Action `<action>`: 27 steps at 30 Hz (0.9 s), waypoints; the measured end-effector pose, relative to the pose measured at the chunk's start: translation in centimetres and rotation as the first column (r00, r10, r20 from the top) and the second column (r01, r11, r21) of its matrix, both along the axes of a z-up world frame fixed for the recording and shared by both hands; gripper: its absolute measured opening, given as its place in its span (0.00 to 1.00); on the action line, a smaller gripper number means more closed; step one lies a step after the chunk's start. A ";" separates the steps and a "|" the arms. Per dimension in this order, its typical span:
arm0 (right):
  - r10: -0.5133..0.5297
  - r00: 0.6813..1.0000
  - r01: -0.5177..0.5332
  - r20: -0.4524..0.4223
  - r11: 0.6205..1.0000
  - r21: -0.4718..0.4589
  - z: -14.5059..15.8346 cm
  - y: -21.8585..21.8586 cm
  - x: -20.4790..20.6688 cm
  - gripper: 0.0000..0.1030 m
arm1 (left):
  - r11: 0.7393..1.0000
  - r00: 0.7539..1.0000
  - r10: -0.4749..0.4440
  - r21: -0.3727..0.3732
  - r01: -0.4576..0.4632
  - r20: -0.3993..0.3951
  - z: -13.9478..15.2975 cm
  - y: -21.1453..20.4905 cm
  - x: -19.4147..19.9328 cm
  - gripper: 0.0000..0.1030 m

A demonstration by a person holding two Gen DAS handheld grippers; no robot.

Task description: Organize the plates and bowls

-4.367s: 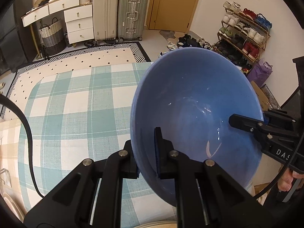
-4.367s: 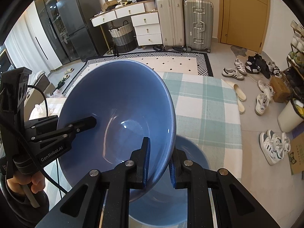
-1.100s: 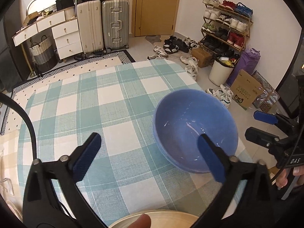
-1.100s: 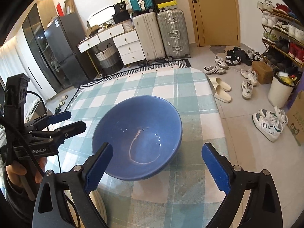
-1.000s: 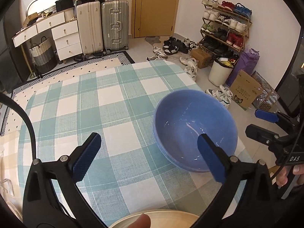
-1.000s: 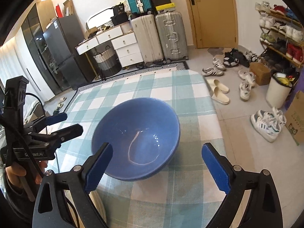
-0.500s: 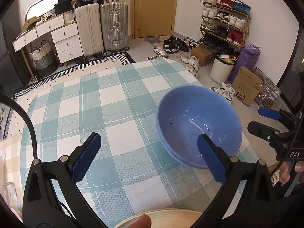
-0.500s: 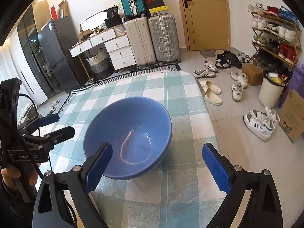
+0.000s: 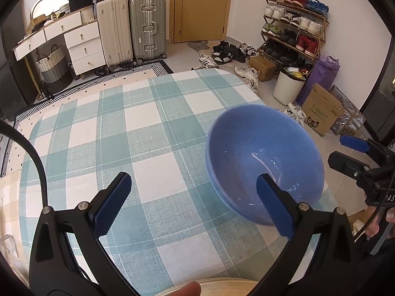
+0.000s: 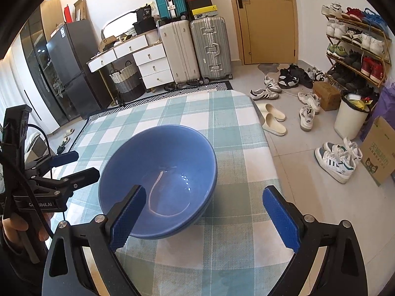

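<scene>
Table [image 9: 138,128]: largest item; covered by a teal-and-white checked cloth; serves as the landmark for all entries below.
Blue bowls [image 10: 158,172]: two, nested one inside the other, upright, resting on the table near its right-hand edge; the rim of the lower bowl shows just beneath the upper one; the glossy inside of the upper bowl carries a curved light reflection; also seen in the left wrist view [image 9: 265,162].
Left gripper [image 9: 195,197]: held above the table's near part, to the left of the bowls; jaws spread wide, nothing between them; blue ribbed pads; its right pad overlaps the bowls in its own view, contact cannot be told; seen from the right wrist view [image 10: 74,165] clear of the bowls, off the table's left side, gripped by a hand [image 10: 14,227].
Right gripper [image 10: 200,218]: held above the table's near right corner; jaws spread wide, grasping nothing; its left pad lies in front of the bowls' near rim, its right pad beyond the table edge; seen from the left wrist view [image 9: 350,153] beside the bowls, off the table's right side.
Pale round rim [image 9: 222,289]: at the table's near edge, bottom of the left wrist view; a fingertip [image 9: 187,289] in front of it; kind of dish cannot be told.
</scene>
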State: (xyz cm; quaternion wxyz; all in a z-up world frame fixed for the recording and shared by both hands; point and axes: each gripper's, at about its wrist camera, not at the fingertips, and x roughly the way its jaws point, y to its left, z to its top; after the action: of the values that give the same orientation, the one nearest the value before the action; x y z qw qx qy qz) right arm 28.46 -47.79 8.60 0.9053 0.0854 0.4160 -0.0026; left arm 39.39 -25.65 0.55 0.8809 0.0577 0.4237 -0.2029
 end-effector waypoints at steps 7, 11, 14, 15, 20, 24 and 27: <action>0.007 1.000 -0.007 -0.011 1.000 -0.001 -0.8 -0.4 0.9 0.94 | 1.000 1.000 -0.005 0.007 0.005 -0.018 -1.3 -0.9 0.8 0.98; 0.016 1.000 -0.016 -0.023 1.000 0.000 -1.3 -0.6 1.4 0.94 | 1.000 1.000 -0.009 0.011 0.009 -0.029 -2.0 -1.5 1.1 0.98; 0.023 0.999 -0.023 -0.029 1.000 -0.003 -1.6 -0.7 1.8 0.94 | 1.000 0.999 -0.013 0.020 0.013 -0.036 -2.5 -2.0 1.4 0.98; 0.024 0.999 -0.024 -0.028 1.000 -0.002 -1.7 -0.8 2.0 0.94 | 1.000 0.999 -0.013 0.022 0.014 -0.039 -2.7 -2.1 1.5 0.98; 0.035 0.999 -0.036 -0.037 0.999 -0.015 -2.2 -0.9 2.6 0.94 | 0.999 0.998 -0.016 0.031 0.018 -0.057 -3.5 -2.6 2.1 0.98; 0.041 0.998 -0.042 -0.044 0.999 -0.013 -2.6 -0.8 3.0 0.94 | 0.999 0.997 -0.014 0.032 0.017 -0.070 -4.1 -2.9 2.6 0.98; 0.045 0.997 -0.046 -0.056 0.999 -0.009 -3.2 -0.7 3.5 0.94 | 0.999 0.997 -0.015 0.034 0.017 -0.080 -4.6 -3.1 3.1 0.98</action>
State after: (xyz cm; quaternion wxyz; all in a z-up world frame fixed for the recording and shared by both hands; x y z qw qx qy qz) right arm 31.97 -48.48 5.44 0.8936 0.0714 0.4430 0.0134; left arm 42.52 -28.73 -4.06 0.8605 0.0681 0.4615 -0.2048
